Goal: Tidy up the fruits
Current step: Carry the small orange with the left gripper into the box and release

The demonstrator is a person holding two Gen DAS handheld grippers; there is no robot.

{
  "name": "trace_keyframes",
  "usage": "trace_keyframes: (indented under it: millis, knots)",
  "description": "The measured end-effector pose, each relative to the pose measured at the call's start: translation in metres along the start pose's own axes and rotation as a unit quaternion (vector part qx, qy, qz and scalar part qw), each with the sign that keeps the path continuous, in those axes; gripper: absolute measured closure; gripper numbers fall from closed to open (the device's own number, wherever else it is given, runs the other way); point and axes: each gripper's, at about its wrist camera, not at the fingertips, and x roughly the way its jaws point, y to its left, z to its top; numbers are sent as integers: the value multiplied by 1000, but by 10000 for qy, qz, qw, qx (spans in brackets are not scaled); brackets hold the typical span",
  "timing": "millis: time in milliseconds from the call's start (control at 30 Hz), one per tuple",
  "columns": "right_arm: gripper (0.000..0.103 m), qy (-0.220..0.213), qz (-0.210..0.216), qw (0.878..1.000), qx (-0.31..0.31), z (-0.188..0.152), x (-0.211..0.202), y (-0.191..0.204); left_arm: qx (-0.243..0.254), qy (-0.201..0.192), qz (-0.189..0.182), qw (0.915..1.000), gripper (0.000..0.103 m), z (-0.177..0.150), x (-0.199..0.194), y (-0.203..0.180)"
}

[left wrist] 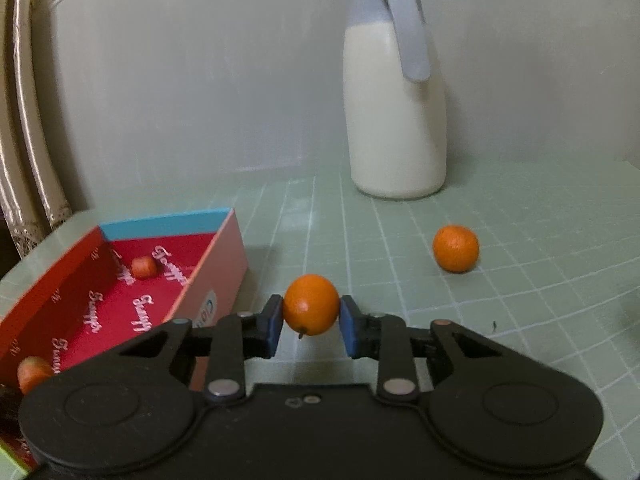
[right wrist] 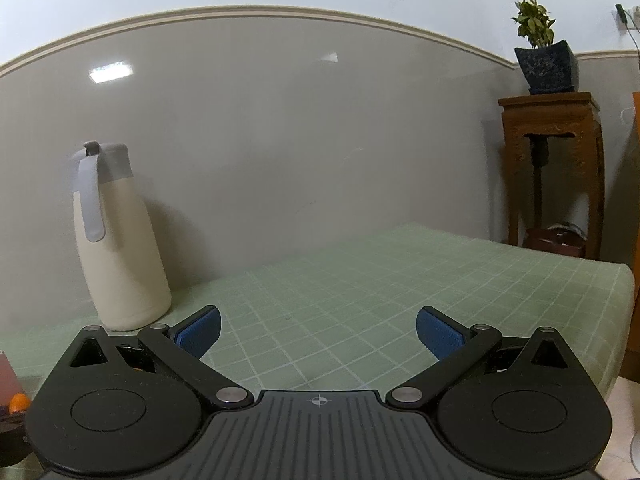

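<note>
My left gripper [left wrist: 311, 322] is shut on an orange [left wrist: 311, 304], its blue pads pressing both sides, just above the green grid mat and right of the red box [left wrist: 100, 304]. The open red box holds two small orange fruits, one at the back [left wrist: 143, 267] and one at the near left [left wrist: 34, 372]. A second orange [left wrist: 456, 249] lies on the mat to the right. My right gripper [right wrist: 318, 334] is open and empty above the mat. A bit of orange fruit [right wrist: 19, 403] shows at the left edge of the right wrist view.
A cream jug with a grey lid [left wrist: 394, 92] stands at the back by the wall; it also shows in the right wrist view [right wrist: 116, 240]. A wooden stand [right wrist: 554, 168] with a potted plant [right wrist: 540, 48] is beyond the table's right edge.
</note>
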Motion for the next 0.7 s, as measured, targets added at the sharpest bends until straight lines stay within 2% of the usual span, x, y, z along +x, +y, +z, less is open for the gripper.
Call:
trace_keyframes:
  millis: [200,400,533,700]
  knots:
    - [0,-32,72,9999,-94,-2,-2,7,-94,-343,240,9991,82,7,-25,16]
    - [0,-36,210,9995,-218,-5,-5,18,-503,-320,733,9955,82,12,-38,61]
    - [0,1,329,9989,-347,-8,-7,30,-652,-54,1033,9925,82,4,-33,90]
    - [0,15,504,9974,-514,-13,-8,45,-939,356,1227,9874,80,-8,-24,120]
